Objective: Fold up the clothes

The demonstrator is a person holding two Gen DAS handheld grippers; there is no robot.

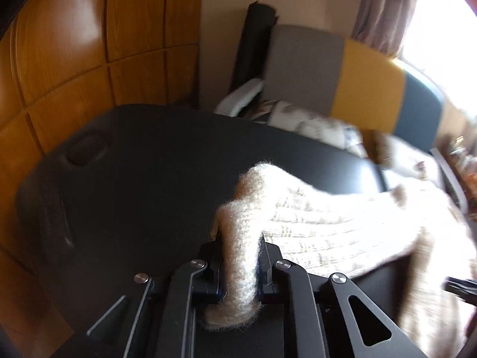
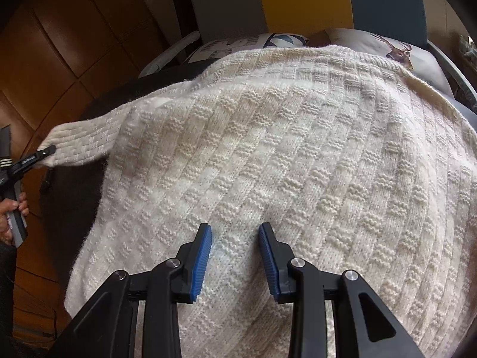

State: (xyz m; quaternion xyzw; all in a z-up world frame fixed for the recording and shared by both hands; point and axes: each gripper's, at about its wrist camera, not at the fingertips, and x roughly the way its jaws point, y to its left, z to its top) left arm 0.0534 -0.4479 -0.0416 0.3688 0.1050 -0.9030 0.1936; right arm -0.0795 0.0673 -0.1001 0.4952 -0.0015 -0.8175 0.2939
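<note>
A cream knit sweater (image 2: 283, 149) lies spread over a black table (image 2: 74, 194). One sleeve (image 2: 86, 140) stretches out to the left. In the left wrist view my left gripper (image 1: 241, 247) is shut on that sleeve's cuff (image 1: 241, 271), which runs back between the jaws, and the sweater body (image 1: 328, 223) trails off blurred to the right. The right wrist view shows the same left gripper (image 2: 49, 150) pinching the cuff at the far left. My right gripper (image 2: 235, 244) stands open low over the sweater's near part, its blue pads (image 2: 201, 262) apart with flat knit between them.
Behind the table (image 1: 134, 164) stands a sofa with grey, yellow and blue back panels (image 1: 304, 68) and printed cushions (image 2: 396, 50). Wooden cabinet doors (image 1: 74, 44) fill the left. A bright window with a curtain (image 1: 387, 9) is at the upper right. A person's hand (image 2: 15, 211) holds the left gripper's handle.
</note>
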